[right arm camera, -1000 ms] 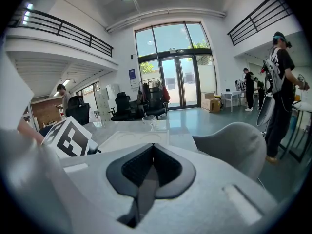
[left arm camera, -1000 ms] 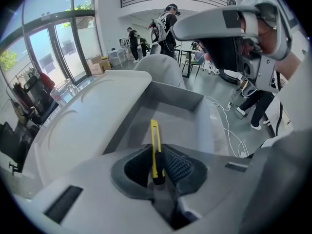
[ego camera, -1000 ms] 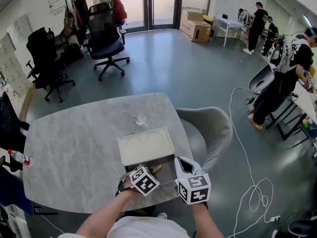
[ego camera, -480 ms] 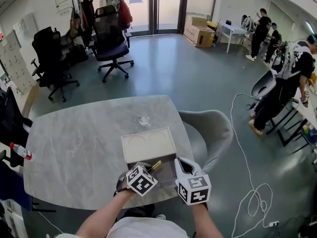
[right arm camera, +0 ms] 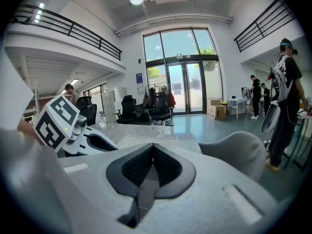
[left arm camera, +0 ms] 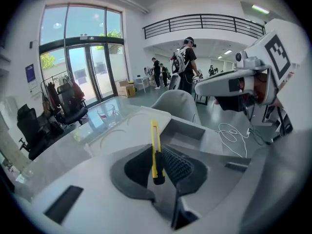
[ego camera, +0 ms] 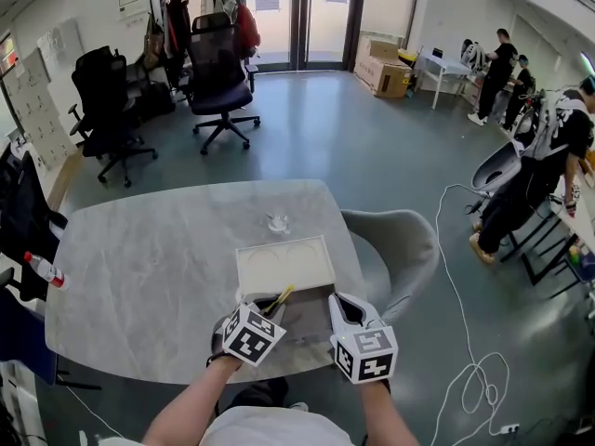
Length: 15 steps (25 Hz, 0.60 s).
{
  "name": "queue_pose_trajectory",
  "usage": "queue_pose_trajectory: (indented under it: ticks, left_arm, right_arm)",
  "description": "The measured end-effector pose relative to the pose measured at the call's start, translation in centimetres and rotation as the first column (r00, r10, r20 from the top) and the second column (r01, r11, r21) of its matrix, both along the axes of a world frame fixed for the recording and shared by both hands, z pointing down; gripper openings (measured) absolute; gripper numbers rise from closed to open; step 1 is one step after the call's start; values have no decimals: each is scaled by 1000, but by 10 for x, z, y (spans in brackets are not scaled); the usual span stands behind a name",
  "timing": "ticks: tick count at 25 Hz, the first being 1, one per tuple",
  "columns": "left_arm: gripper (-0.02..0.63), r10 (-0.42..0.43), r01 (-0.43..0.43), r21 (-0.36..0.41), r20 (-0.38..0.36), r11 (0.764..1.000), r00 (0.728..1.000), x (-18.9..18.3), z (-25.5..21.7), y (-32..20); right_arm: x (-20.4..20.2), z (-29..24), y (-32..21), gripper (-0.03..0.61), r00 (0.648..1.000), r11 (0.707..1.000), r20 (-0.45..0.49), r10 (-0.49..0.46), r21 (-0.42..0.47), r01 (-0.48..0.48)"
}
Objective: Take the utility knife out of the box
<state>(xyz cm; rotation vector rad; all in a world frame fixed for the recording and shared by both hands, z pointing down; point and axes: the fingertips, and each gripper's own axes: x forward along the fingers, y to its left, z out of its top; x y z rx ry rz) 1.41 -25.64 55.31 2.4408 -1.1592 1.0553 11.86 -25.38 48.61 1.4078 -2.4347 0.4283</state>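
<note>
My left gripper (left arm camera: 157,155) is shut on the yellow utility knife (left arm camera: 155,145), which sticks out forward past the pads. In the head view the knife (ego camera: 279,298) hangs above the near left corner of the open grey box (ego camera: 311,316), with my left gripper (ego camera: 268,308) just behind it. The box's white lid (ego camera: 284,266) lies flat on the far side. My right gripper (ego camera: 342,307) hovers at the box's right edge. In its own view my right gripper (right arm camera: 152,147) has its pads together with nothing between them.
The box sits near the front edge of a grey marble table (ego camera: 149,277). A small glass (ego camera: 277,222) stands beyond the lid. A grey chair (ego camera: 395,244) is tucked at the table's right. Office chairs (ego camera: 220,77) and people (ego camera: 544,170) are farther off.
My left gripper has risen with the knife, lifting it from inside the box to above the box's near left corner. My right gripper has barely shifted.
</note>
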Motion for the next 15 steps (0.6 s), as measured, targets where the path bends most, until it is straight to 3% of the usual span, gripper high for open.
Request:
queue_pose_trajectory:
  ticks: [9, 15]
  left_arm:
    - [57, -103, 119, 120, -132, 986, 986, -23, -46, 5]
    - [57, -159, 209, 212, -228, 955, 961, -40, -78, 14]
  right_arm:
    - [0, -18, 12, 5, 1000, 999, -7, -10, 37, 10]
    - [1, -30, 21, 5, 1000, 998, -3, -14, 60, 14]
